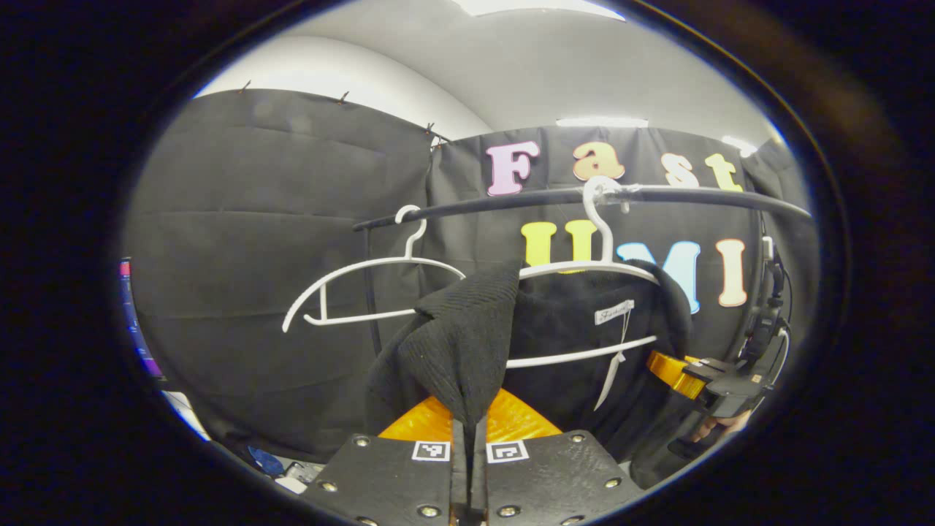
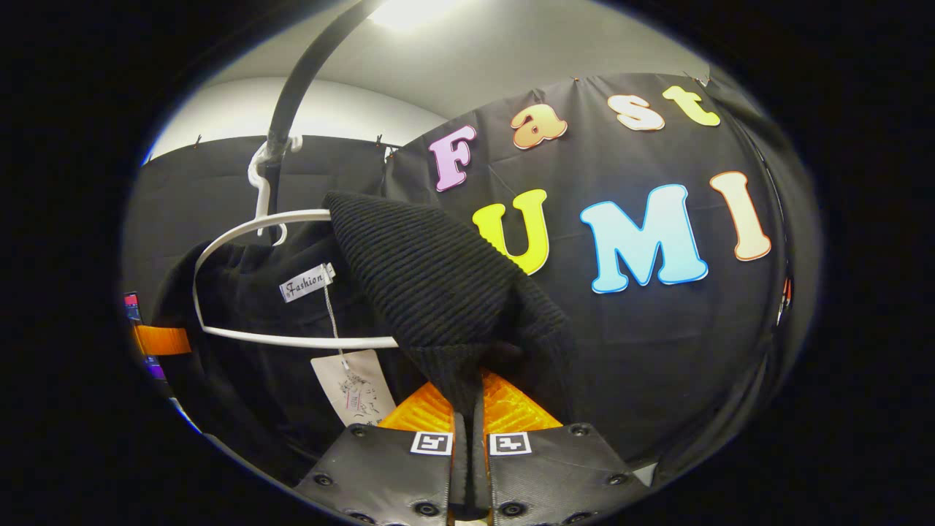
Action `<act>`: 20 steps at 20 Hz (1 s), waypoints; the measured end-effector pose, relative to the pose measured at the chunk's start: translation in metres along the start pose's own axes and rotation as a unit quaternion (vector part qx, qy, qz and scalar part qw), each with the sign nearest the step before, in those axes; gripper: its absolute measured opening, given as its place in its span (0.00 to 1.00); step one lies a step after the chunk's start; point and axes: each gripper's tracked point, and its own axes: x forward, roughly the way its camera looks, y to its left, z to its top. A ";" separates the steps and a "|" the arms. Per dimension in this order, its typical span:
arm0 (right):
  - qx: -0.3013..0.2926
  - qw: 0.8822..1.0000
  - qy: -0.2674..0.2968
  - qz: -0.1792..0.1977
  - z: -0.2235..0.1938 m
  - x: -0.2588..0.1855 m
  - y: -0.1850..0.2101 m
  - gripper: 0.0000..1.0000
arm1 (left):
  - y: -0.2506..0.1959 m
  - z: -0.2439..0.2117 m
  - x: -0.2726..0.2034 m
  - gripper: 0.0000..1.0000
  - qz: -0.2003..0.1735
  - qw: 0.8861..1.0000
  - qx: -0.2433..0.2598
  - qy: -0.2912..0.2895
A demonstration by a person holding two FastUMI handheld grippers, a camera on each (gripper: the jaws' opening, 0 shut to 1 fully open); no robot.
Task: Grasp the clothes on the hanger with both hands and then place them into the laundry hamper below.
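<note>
Both claws, left claw (image 1: pixel 468 431) and right claw (image 2: pixel 467 431), pinch the black knit garment (image 1: pixel 467 329) on its white hanger (image 1: pixel 584 267).

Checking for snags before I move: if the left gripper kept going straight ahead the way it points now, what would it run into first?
The left gripper is shut on a fold of the black knit sweater, so more sweater comes first, probably then the white hanger's lower bar; depth is unclear.
</note>
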 end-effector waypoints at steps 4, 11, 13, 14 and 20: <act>-0.044 0.998 -0.033 -0.023 0.017 -0.011 -0.023 0.01 | 0.024 0.011 -0.013 0.04 0.011 1.000 -0.018 -0.018; -0.081 0.994 -0.065 -0.040 0.033 -0.023 -0.037 0.05 | 0.051 0.030 -0.006 0.04 0.021 0.999 0.026 -0.040; -0.089 0.993 -0.072 -0.041 0.037 -0.022 -0.041 0.05 | 0.057 0.032 -0.003 0.03 0.024 0.999 0.028 -0.040; -0.092 0.992 -0.074 -0.040 0.036 -0.022 -0.042 0.05 | 0.060 0.033 -0.002 0.04 0.025 0.998 0.028 -0.040; -0.103 0.993 -0.065 0.009 0.028 -0.033 -0.037 0.05 | 0.083 0.045 0.005 0.04 0.031 0.998 0.035 -0.034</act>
